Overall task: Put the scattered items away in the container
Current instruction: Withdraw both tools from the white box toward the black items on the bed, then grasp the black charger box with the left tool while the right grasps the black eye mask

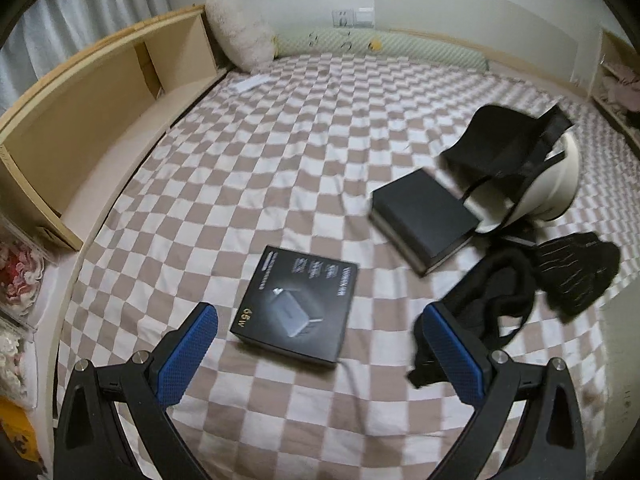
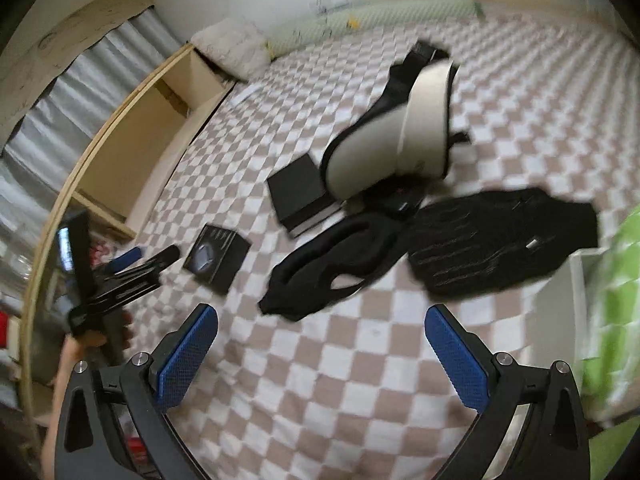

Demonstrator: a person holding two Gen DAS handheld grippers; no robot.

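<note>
A white basket (image 1: 556, 176) (image 2: 400, 136) with black straps and lining lies on its side on the checked bed. A thick black box (image 1: 424, 216) (image 2: 300, 196) rests against its mouth. Nearer lies a flat black charger box (image 1: 296, 304) (image 2: 216, 256), just beyond my open, empty left gripper (image 1: 320, 352) (image 2: 150, 256). A black garment (image 1: 492, 312) (image 2: 332, 268) and a black knit piece (image 1: 576, 272) (image 2: 500, 240) lie right of the boxes. My right gripper (image 2: 320, 352) hovers open and empty, short of the garment.
A wooden shelf unit (image 1: 100, 112) (image 2: 132, 148) runs along the bed's left side. A fluffy pillow (image 1: 240, 32) and a long bolster (image 1: 360, 44) lie at the far end. Green checked fabric (image 2: 616, 300) and a white panel (image 2: 580, 280) stand at the right. A hand (image 2: 96, 340) holds the left gripper.
</note>
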